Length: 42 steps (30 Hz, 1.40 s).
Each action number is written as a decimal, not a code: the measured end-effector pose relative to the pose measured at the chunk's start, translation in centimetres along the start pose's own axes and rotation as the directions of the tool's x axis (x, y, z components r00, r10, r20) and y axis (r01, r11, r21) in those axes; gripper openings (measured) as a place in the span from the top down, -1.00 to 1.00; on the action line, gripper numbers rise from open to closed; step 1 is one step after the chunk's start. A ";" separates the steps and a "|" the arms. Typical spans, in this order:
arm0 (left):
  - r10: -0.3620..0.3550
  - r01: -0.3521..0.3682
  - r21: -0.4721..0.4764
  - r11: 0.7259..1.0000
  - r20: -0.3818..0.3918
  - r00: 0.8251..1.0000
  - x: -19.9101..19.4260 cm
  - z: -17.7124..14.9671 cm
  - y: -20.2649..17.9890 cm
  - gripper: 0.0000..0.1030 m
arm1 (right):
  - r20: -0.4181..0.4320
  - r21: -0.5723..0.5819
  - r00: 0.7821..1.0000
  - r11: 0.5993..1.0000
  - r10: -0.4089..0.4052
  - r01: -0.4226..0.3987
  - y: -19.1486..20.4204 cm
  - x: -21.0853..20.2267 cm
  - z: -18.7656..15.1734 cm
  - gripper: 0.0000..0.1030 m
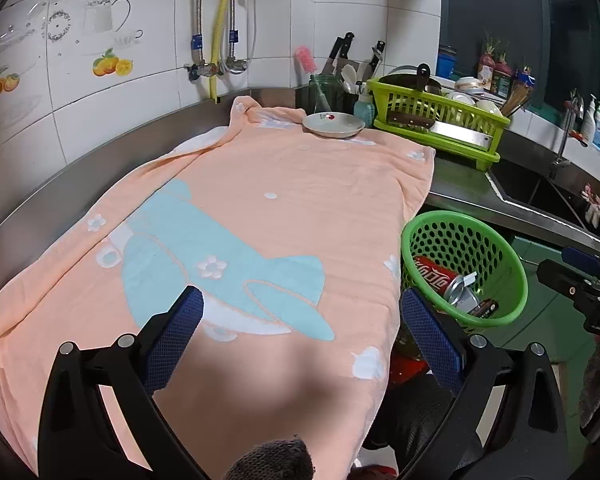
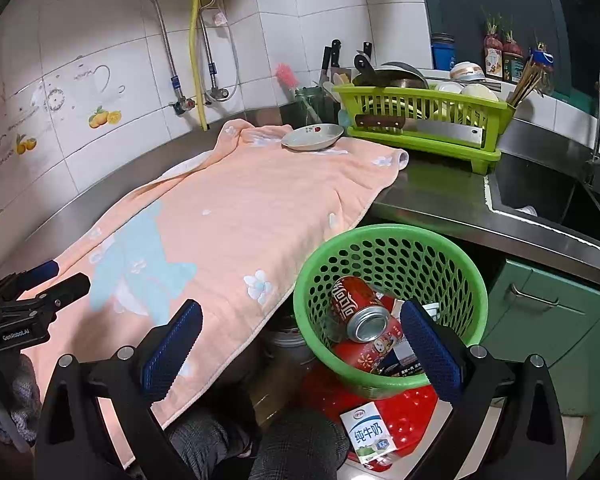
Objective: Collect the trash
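- Red can, lying in the green basket: white Chinese Coca-Cola script along its side; single characters not clear.
- Milk carton, on the red surface below the basket: "纯牛奶" in blue; small logo above it too small to read.
- Left gripper, black body, right wrist view: "GenRobot.AI" in white.
- Red packet under the can: print illegible.
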<state>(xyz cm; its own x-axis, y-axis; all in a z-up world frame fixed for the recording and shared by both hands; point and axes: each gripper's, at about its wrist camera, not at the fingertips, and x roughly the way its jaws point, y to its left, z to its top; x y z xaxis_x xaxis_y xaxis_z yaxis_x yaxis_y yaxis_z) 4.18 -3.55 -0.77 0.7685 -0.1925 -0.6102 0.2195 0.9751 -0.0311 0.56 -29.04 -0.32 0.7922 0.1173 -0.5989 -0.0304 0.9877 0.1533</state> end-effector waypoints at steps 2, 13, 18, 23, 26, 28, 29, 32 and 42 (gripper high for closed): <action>-0.001 0.001 0.002 1.000 -0.002 1.000 0.0 0.0 0.0 -0.90 | 0.000 0.001 1.000 1.000 -0.002 0.002 0.0 0.0 0.0 -0.86; -0.001 0.001 0.007 1.000 -0.003 1.000 -0.1 -0.4 -0.5 -0.90 | -0.003 0.003 1.000 1.000 0.003 -0.003 0.2 0.0 -0.1 -0.86; -0.001 0.001 0.010 1.000 -0.003 1.000 -0.1 -0.5 -0.7 -0.90 | -0.007 0.006 1.000 1.000 0.007 -0.007 0.4 0.1 -0.3 -0.86; 0.001 -0.001 0.011 1.000 -0.003 1.000 -0.1 -0.6 -0.8 -0.90 | -0.008 0.006 1.000 1.000 0.009 -0.009 0.5 0.2 -0.4 -0.86; 0.003 -0.003 0.012 1.000 -0.002 1.000 -0.1 -0.6 -0.9 -0.90 | -0.009 0.005 1.000 1.000 0.012 -0.012 0.7 0.2 -0.4 -0.86; -0.001 0.001 0.012 1.000 -0.003 1.000 -0.1 -0.6 -0.9 -0.90 | -0.009 0.001 1.000 1.000 0.013 -0.013 0.8 0.3 -0.4 -0.86; 0.002 -0.002 0.014 1.000 -0.002 1.000 -0.1 -0.6 -0.9 -0.90 | -0.008 0.001 1.000 1.000 0.012 -0.012 0.8 0.3 -0.4 -0.86; -0.002 0.002 0.012 1.000 -0.002 1.000 -0.2 -0.6 -0.9 -0.90 | -0.009 0.003 1.000 1.000 0.015 -0.015 0.8 0.3 -0.4 -0.86; -0.007 0.007 0.013 1.000 -0.002 1.000 -0.2 -0.7 -0.8 -0.90 | -0.009 0.001 1.000 1.000 0.013 -0.013 1.2 0.3 -0.5 -0.86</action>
<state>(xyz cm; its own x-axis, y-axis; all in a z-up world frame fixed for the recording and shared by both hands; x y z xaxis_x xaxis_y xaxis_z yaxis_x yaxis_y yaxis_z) 3.41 -4.25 -1.13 0.7657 -0.1986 -0.6118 0.2325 0.9723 -0.0246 0.43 -27.79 -0.75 0.7863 0.1315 -0.6037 -0.0401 0.9859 0.1625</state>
